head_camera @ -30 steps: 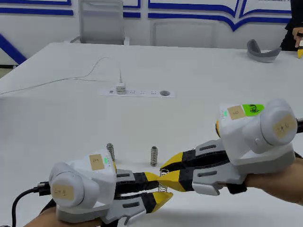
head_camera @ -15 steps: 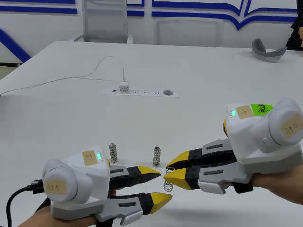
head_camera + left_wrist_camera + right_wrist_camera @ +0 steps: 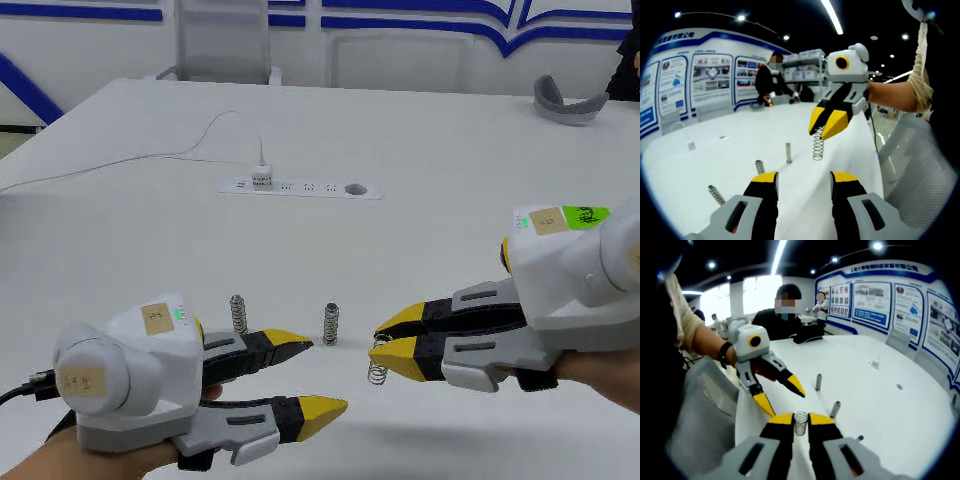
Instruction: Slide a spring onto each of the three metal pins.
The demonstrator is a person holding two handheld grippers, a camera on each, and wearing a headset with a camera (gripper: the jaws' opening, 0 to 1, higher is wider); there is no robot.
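Two springs [image 3: 238, 313] stand on white table [image 3: 450, 250], power strip [image 3: 300, 187] beyond.

The tan sticker [image 3: 156, 318] on the left hand-held gripper [image 3: 327, 375]: handwriting too small to read; wall banner [image 3: 675, 36] perhaps Chinese.

You have a white power strip [image 3: 299, 187] lying mid-bench [image 3: 450, 150], a thin cable [image 3: 150, 157] trailing left from it, and a grey curved band [image 3: 570, 100] far right.

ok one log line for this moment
left claw: open, empty | right claw: shut on spring | two sprung pins | third pin bare
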